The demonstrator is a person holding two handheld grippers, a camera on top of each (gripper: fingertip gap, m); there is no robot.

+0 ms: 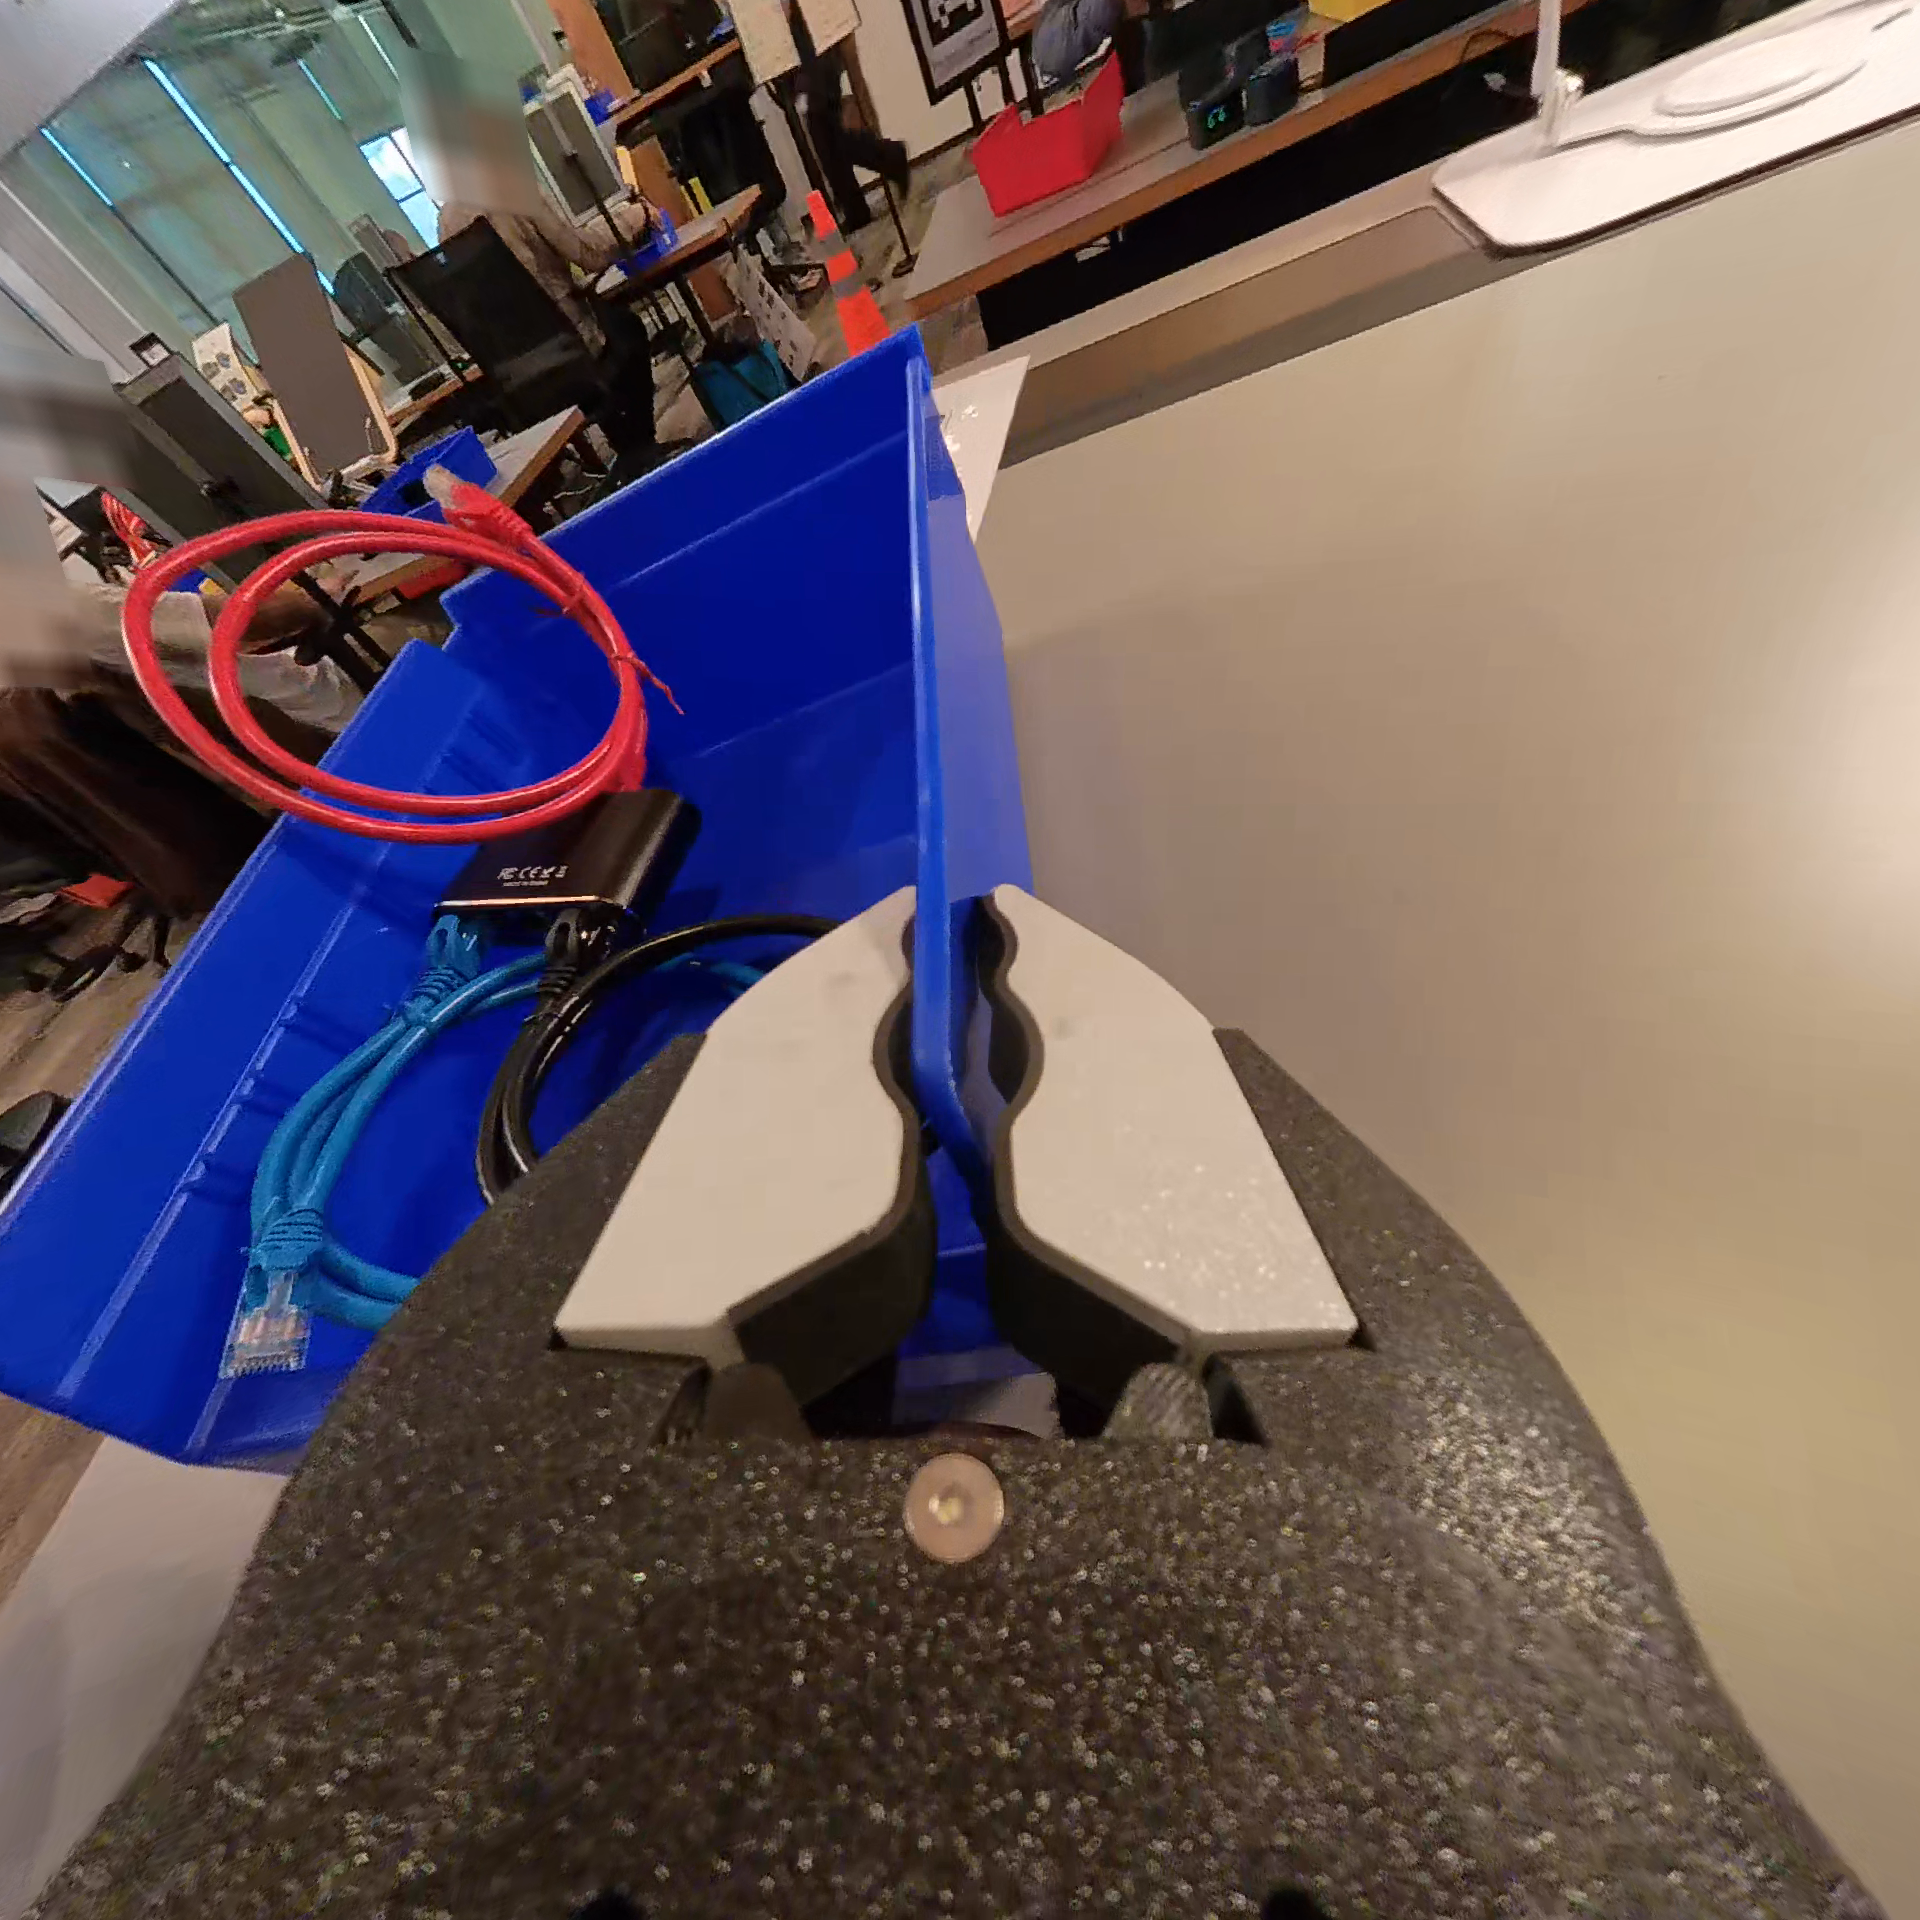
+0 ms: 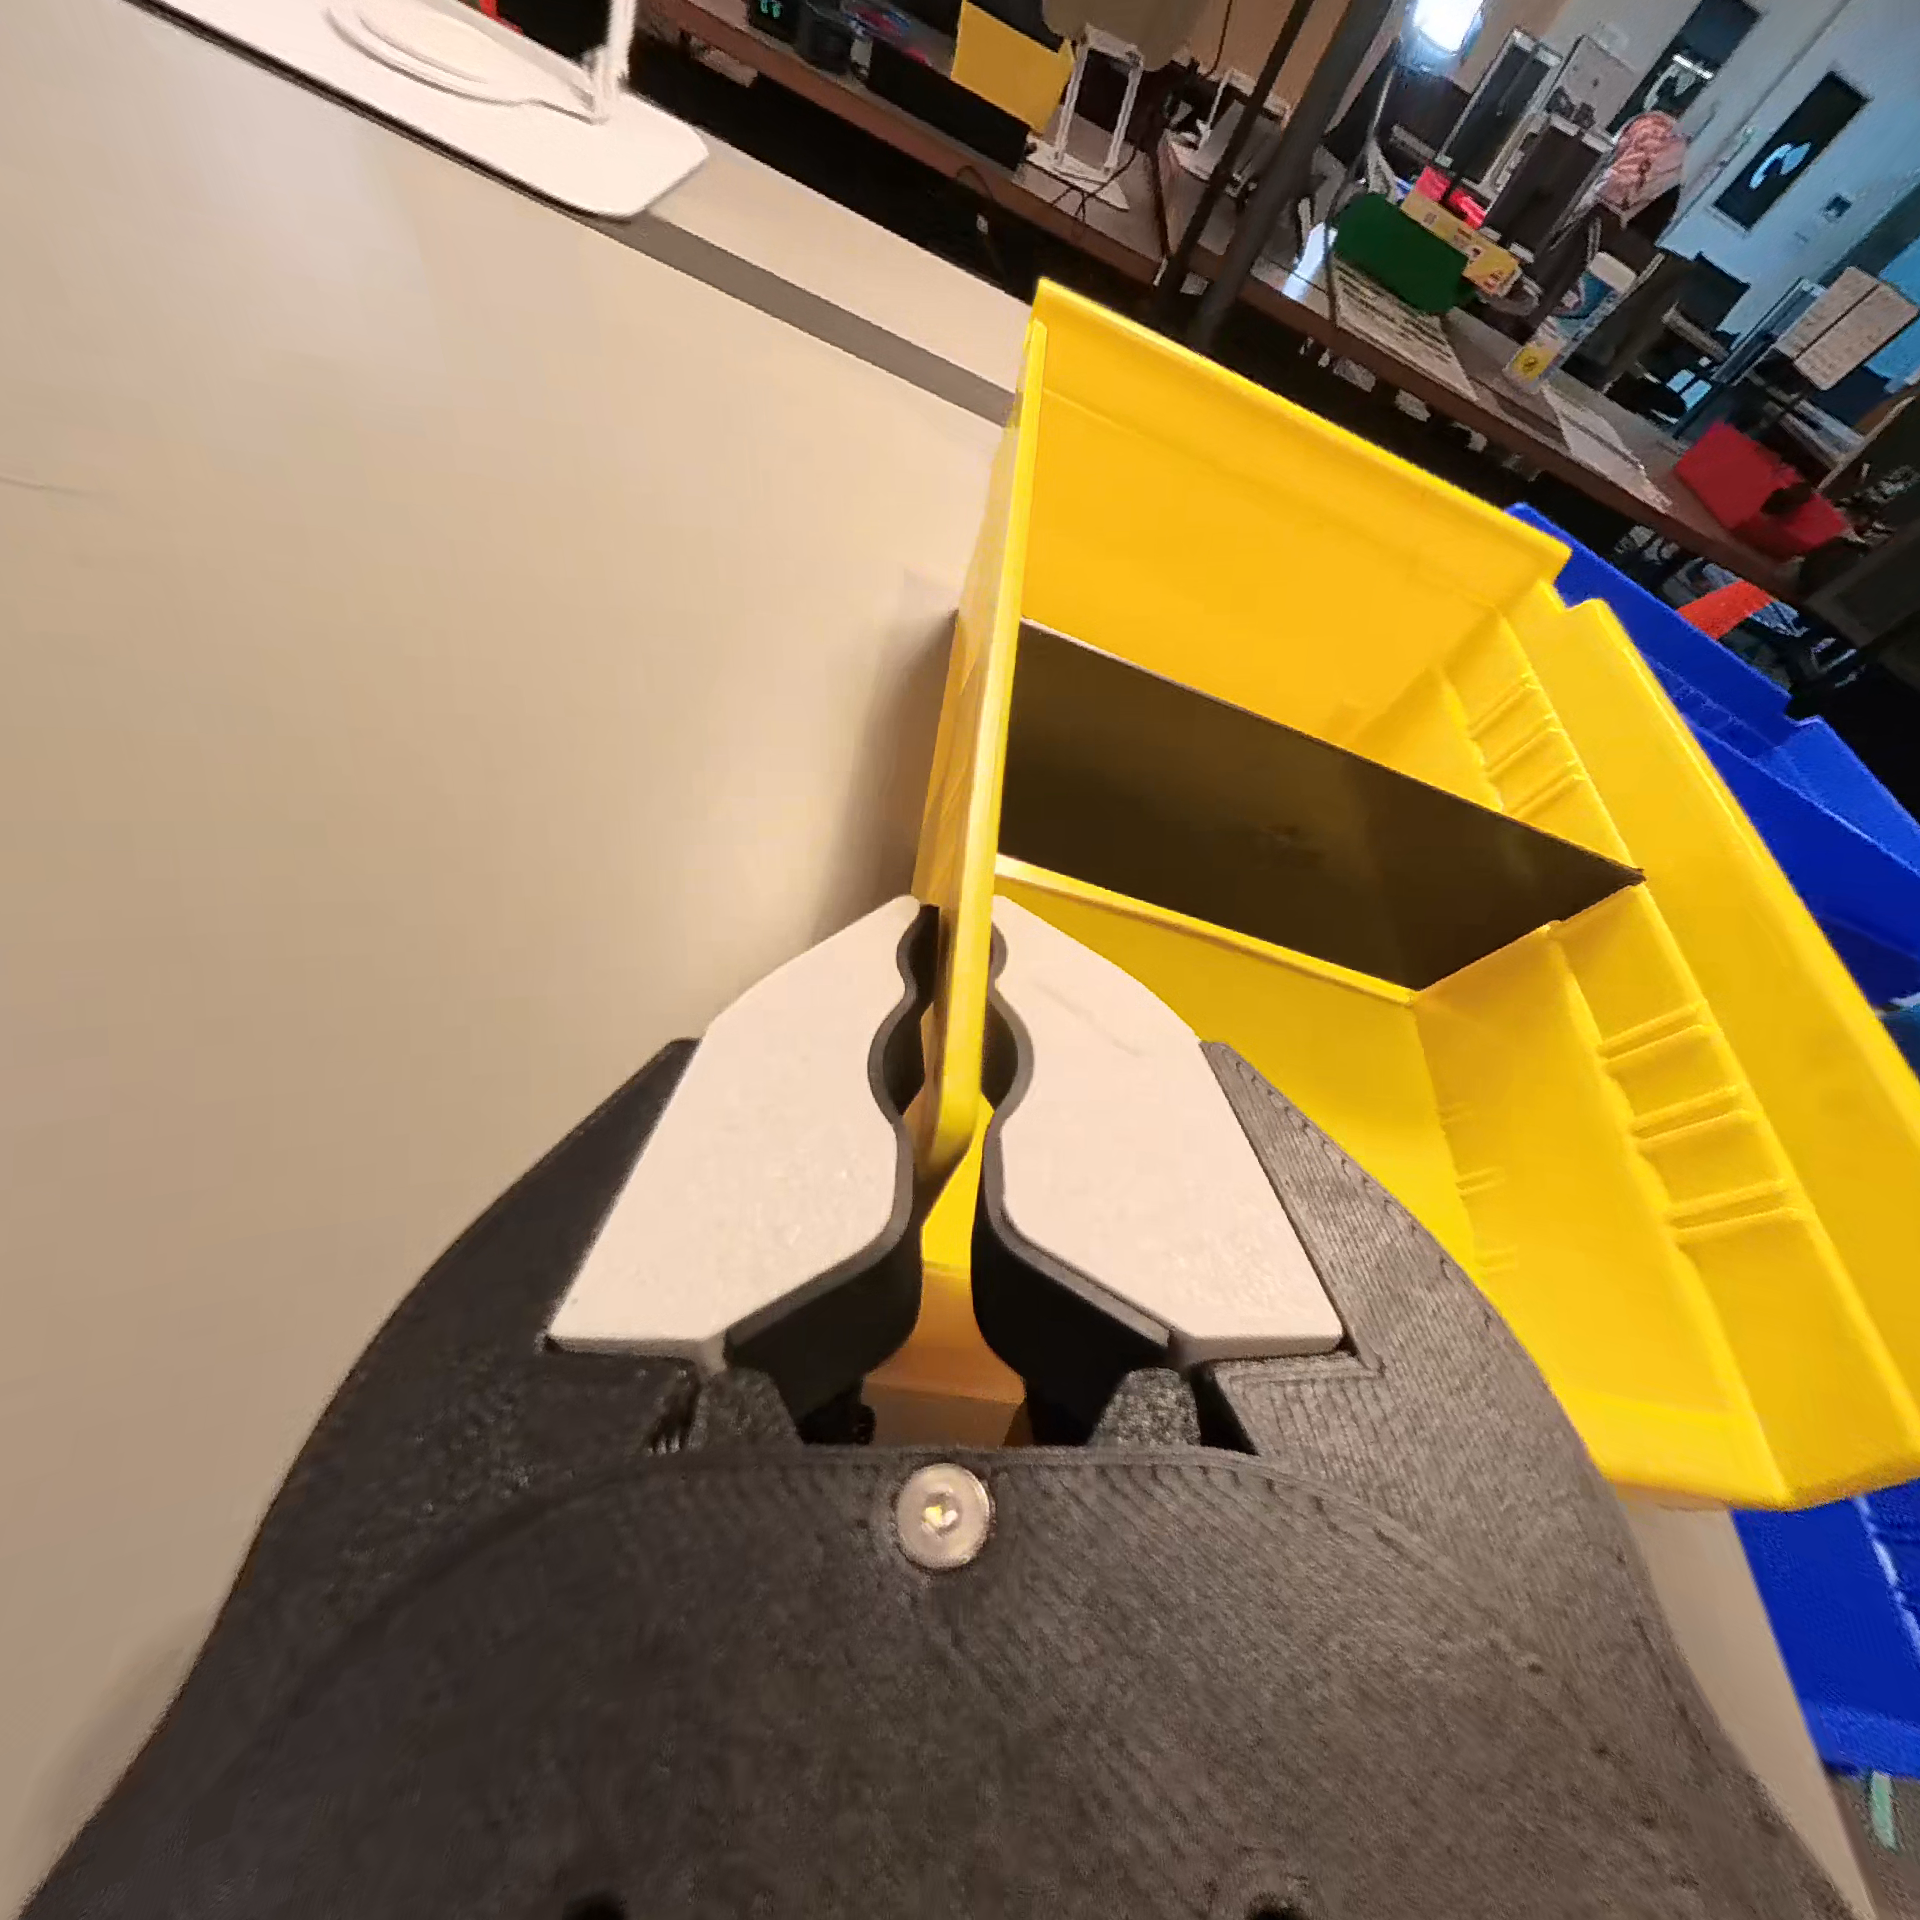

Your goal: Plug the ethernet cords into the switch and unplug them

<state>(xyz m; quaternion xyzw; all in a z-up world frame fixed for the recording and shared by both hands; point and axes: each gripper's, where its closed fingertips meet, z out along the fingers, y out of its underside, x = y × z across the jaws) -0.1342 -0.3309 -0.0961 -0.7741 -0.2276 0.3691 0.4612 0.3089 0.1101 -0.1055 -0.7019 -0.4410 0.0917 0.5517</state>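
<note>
In the left wrist view my left gripper (image 1: 951, 914) is shut on the right wall of a blue bin (image 1: 790, 644), which is tilted. Inside the bin lie a black switch (image 1: 582, 857), a coiled red ethernet cord (image 1: 384, 665), a blue ethernet cord (image 1: 343, 1122) and a black cord (image 1: 582, 997). The blue and black cords have their ends at the switch's ports. In the right wrist view my right gripper (image 2: 961, 925) is shut on the left wall of a yellow bin (image 2: 1299, 582) with a black divider (image 2: 1268, 810); the bin holds nothing else that I can see.
The beige table (image 1: 1455, 779) spreads between the bins. A white lamp base (image 1: 1662, 125) stands at its far edge, also in the right wrist view (image 2: 540, 114). Blue bins (image 2: 1829, 831) sit right of the yellow bin. Desks, people and an orange cone (image 1: 847, 281) are beyond. Some 60 cm of space lies between my two pairs of fingers.
</note>
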